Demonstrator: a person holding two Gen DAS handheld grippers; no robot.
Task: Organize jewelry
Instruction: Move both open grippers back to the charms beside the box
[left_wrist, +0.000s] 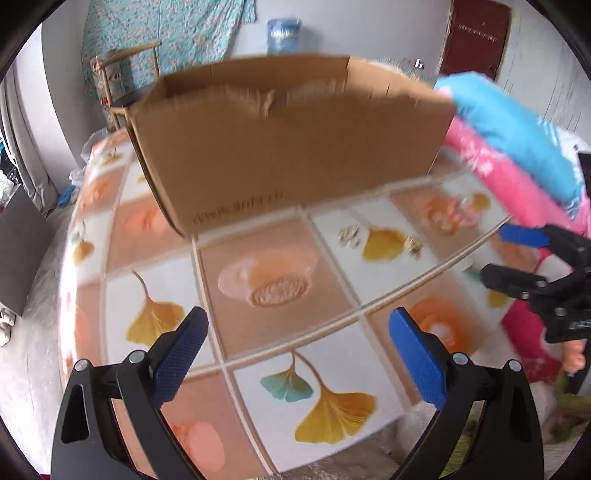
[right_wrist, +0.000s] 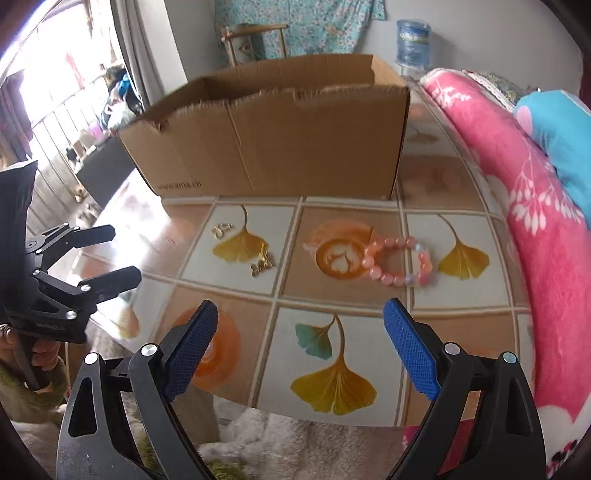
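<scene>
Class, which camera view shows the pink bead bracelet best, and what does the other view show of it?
The right wrist view shows it best: the pink bead bracelet lies whole on the tiled table, ahead of the open right gripper. The left wrist view does not show it; only the two small gold pieces appear there, near the cardboard box.

The bracelet (right_wrist: 400, 261) lies on the table (right_wrist: 354, 229) before the box (right_wrist: 280, 147) (trinkets (right_wrist: 263, 264) to its left).

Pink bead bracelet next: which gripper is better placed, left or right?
Right. The right gripper is open and faces the pink bead bracelet, which lies just ahead on the table. The left gripper, also open, points at bare tiles; the bracelet isn't visible in its view.
</scene>
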